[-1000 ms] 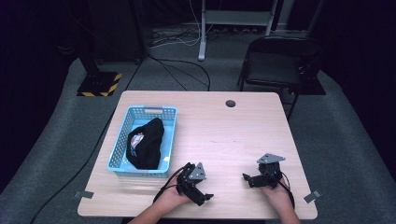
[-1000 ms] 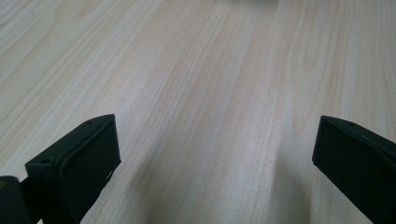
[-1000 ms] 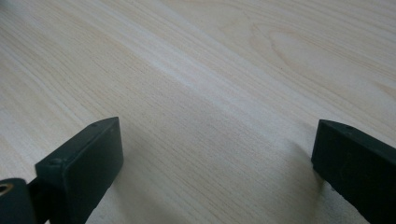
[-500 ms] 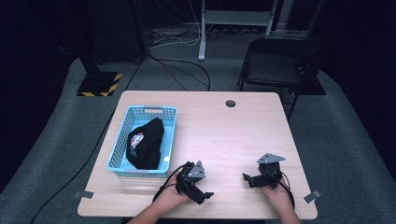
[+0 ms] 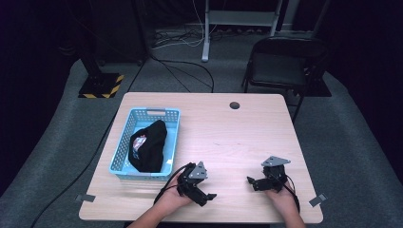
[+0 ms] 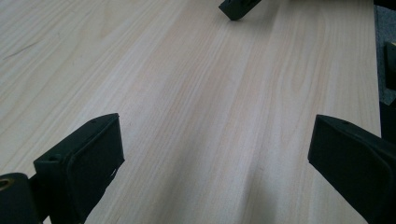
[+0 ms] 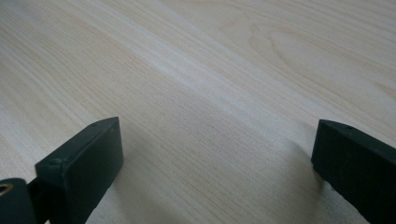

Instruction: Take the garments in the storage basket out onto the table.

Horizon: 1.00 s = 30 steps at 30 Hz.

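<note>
Dark floor surrounds your pale wooden table, with a black folding chair standing beyond its far right corner and cables trailing across the floor behind it.

Your left gripper sits low over the near edge of the table, just off the near right corner of the blue basket. Its jaws stand wide apart with nothing between them; in the left gripper view you see bare wood grain running between the two black pads. At the top of that view, a black tip of your right gripper pokes in over the table.

Your right gripper rests well to the right of the basket, also near the table's front edge, pointing back toward the left gripper. Its jaws are spread wide too, holding nothing; the right gripper view shows plain tabletop between them. Your hands hold both tools from below the table's near edge.

Farther out, the basket lies on the left part of the table. A black piece of clothing is bunched inside it, with a bit of lighter print showing at its left side. A small dark round hole sits in the table near its far edge, well to the right of the basket.
</note>
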### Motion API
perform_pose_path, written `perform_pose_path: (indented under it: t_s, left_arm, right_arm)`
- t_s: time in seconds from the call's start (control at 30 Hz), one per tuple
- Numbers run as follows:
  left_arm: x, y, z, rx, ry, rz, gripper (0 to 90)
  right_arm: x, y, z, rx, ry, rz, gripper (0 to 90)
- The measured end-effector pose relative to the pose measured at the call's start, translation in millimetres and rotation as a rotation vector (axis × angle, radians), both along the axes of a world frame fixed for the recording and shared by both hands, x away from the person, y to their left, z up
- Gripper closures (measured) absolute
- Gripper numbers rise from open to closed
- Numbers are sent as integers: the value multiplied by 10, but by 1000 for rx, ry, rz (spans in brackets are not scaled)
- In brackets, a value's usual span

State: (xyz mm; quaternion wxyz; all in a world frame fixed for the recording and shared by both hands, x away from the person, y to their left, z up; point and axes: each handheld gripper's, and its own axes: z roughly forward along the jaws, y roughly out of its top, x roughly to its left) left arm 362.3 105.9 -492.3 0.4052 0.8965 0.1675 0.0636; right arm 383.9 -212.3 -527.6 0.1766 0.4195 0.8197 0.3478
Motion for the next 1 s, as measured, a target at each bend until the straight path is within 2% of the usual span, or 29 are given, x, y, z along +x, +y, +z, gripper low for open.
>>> perform_pose_path:
  t_s: [1.0]
  left_arm:
    - [28, 152, 237, -45, -27, 43, 34]
  right_arm:
    - [0, 0, 0, 0, 0, 0, 15]
